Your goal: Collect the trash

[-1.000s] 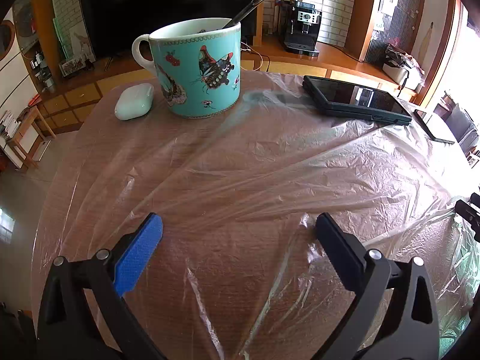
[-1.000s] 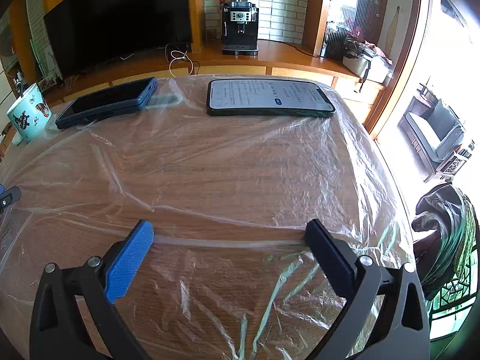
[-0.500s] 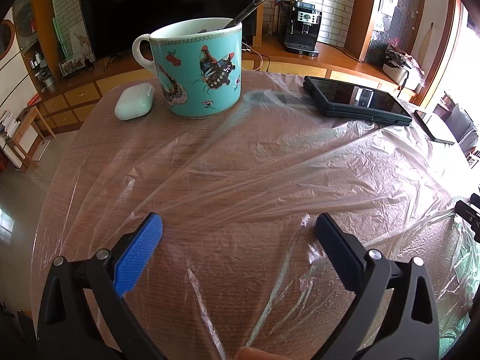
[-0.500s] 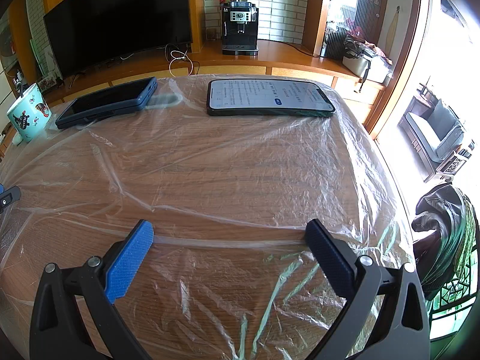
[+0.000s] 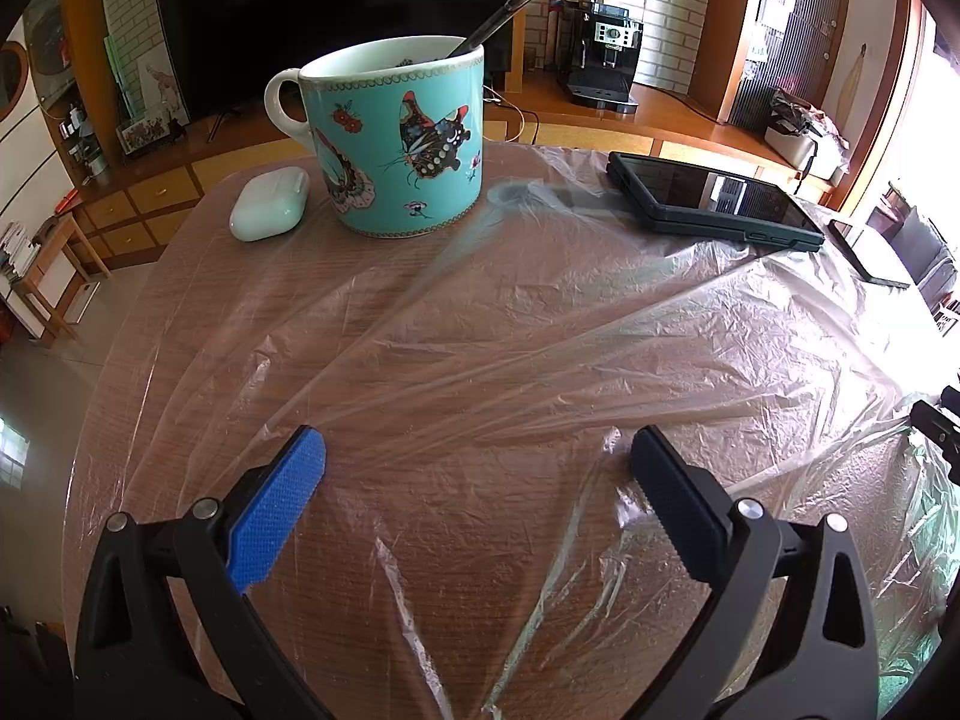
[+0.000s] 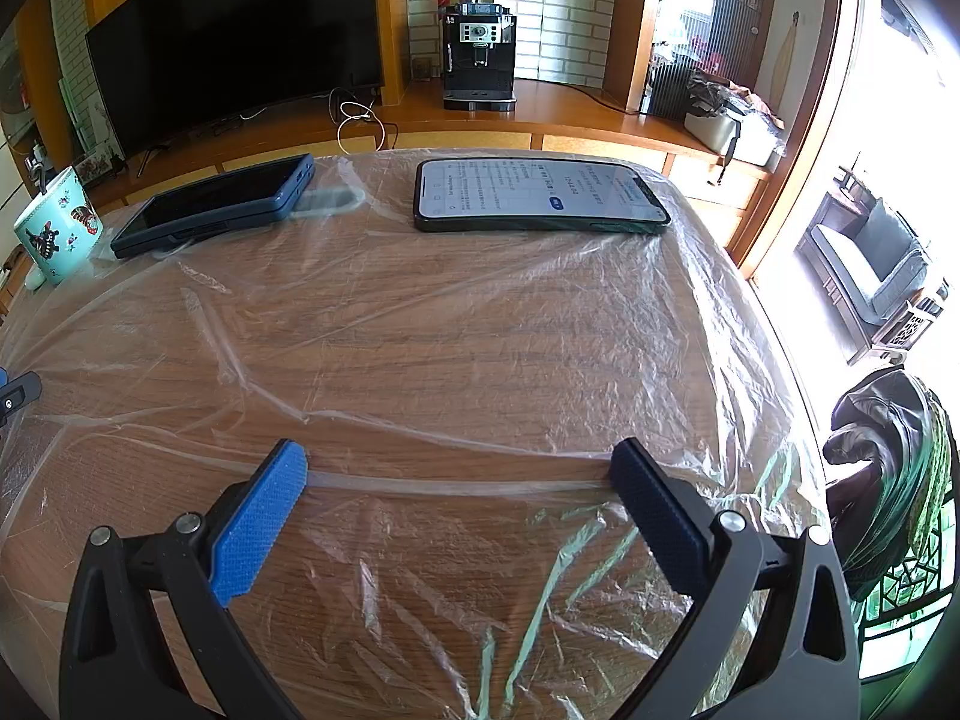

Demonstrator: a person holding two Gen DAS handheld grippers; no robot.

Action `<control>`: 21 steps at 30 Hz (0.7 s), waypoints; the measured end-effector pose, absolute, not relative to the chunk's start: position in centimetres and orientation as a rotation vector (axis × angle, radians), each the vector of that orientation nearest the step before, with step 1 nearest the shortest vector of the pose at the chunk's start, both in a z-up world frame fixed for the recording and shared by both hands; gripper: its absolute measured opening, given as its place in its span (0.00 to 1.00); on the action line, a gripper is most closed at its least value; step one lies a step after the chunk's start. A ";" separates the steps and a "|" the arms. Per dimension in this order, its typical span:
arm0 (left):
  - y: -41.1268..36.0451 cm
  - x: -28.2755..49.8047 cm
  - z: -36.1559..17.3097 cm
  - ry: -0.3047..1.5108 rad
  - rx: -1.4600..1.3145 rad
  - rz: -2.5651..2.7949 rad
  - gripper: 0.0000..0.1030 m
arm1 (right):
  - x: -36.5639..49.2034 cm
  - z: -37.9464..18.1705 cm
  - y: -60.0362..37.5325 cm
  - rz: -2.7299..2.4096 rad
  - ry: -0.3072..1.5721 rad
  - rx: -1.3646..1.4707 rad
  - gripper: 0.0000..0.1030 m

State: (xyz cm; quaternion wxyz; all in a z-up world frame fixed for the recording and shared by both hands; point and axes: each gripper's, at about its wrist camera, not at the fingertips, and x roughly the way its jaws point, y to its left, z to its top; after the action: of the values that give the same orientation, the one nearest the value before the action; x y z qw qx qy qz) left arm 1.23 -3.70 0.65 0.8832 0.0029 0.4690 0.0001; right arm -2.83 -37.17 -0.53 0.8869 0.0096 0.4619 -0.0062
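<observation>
A large sheet of clear crinkled plastic film [image 5: 540, 336] lies spread over the round wooden table [image 5: 138, 324]; it also shows in the right wrist view [image 6: 456, 324]. My left gripper [image 5: 477, 450] is open and empty, low over the film's near part. My right gripper [image 6: 459, 462] is open and empty, low over the film near the table's front edge. The far edge of the film lies under the mug and the phones.
A teal butterfly mug [image 5: 399, 138] with a spoon and a white earbud case [image 5: 270, 210] stand at the far left. A dark-cased phone [image 5: 714, 201] and a lit phone [image 6: 540, 195] lie at the back. A chair with draped clothes [image 6: 888, 456] is at the right.
</observation>
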 end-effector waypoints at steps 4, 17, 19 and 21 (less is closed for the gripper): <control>-3.7 1.2 0.7 0.976 0.006 0.000 0.99 | -2.8 -0.6 -37.3 -0.013 0.960 0.020 0.97; -3.7 1.3 0.6 0.976 0.006 0.000 0.99 | -2.8 -0.6 -37.3 -0.013 0.960 0.020 0.97; -3.7 1.3 0.7 0.976 0.006 0.000 0.99 | -2.8 -0.6 -37.3 -0.013 0.960 0.020 0.97; -3.7 1.3 0.7 0.976 0.006 0.000 0.99 | -2.8 -0.6 -37.2 -0.013 0.960 0.020 0.97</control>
State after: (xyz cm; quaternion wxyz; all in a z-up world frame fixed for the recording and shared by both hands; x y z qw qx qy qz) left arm 1.28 -3.68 0.65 0.8832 0.0030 0.4689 0.0001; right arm -2.81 -37.24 -0.56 0.8869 0.0095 0.4618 -0.0061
